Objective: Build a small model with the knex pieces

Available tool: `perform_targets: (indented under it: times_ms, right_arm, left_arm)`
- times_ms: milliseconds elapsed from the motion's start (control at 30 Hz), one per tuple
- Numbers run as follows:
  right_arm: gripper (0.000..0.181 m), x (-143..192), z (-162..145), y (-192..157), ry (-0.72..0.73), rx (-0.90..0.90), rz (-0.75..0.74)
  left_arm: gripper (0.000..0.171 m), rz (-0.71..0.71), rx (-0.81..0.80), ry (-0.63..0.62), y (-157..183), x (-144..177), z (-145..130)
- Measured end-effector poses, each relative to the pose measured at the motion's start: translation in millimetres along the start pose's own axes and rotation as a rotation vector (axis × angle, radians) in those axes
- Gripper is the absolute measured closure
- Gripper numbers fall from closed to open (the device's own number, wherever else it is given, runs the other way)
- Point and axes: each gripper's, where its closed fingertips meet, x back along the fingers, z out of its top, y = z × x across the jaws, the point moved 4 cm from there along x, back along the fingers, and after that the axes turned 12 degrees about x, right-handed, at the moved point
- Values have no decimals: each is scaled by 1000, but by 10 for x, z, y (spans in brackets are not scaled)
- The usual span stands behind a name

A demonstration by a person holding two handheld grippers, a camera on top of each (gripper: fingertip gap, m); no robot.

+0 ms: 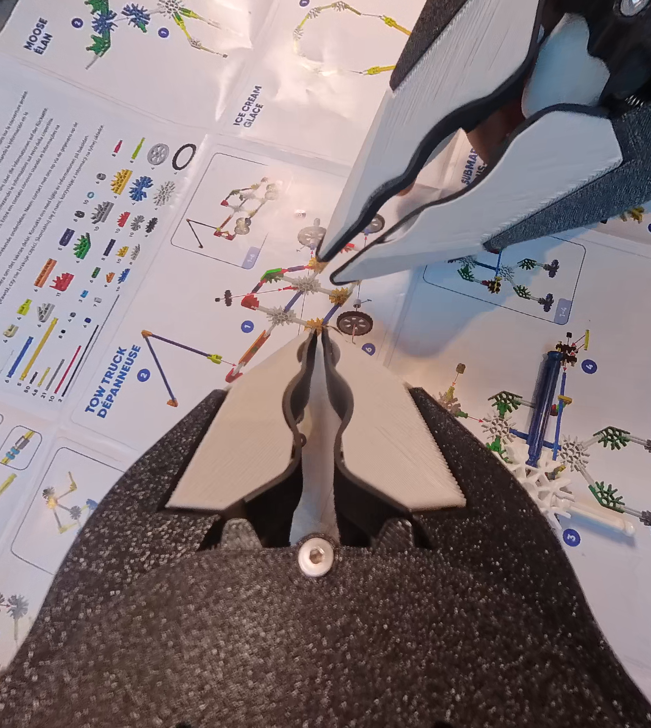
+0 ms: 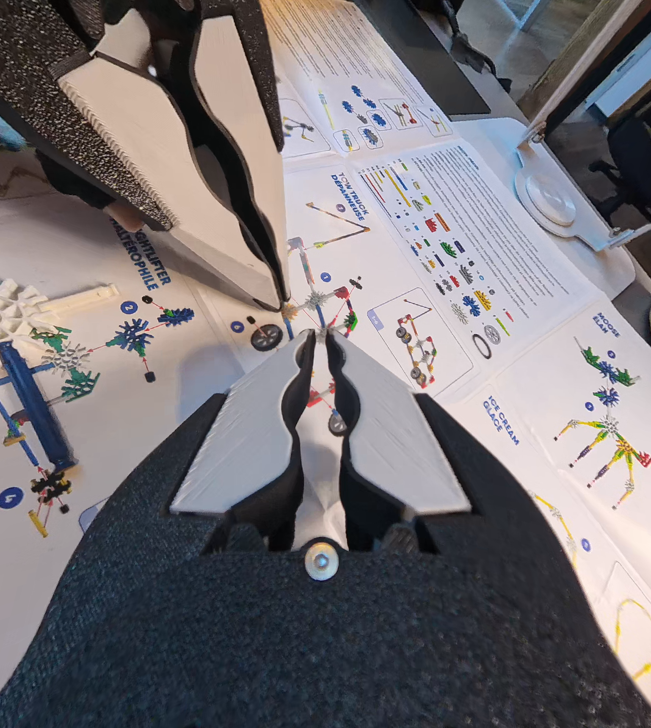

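Spread under both tongs: a big printed instruction sheet [image 1: 182,205], running off the edges of both views. Beside it, only in the right wrist view, the table [image 2: 576,252], bearing a white bracket [image 2: 552,201]. Partly hidden by left tongs [image 1: 318,335], nearly closed, holding nothing visible: a white snowflake-shaped toy piece [image 1: 540,484]. Right tongs [image 2: 319,334] narrow too, tips nearly meeting the left tips.
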Motion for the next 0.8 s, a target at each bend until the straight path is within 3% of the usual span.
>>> perform_targets:
  times_ms: [267, 800]
  right_arm:
    - [181, -136, 105, -166, -54, 112, 42]
    - [181, -139, 77, -164, -73, 78, 57]
  left_arm:
    - [171, 24, -11, -20, -57, 46, -29]
    - [171, 16, -4, -29, -66, 22, -70]
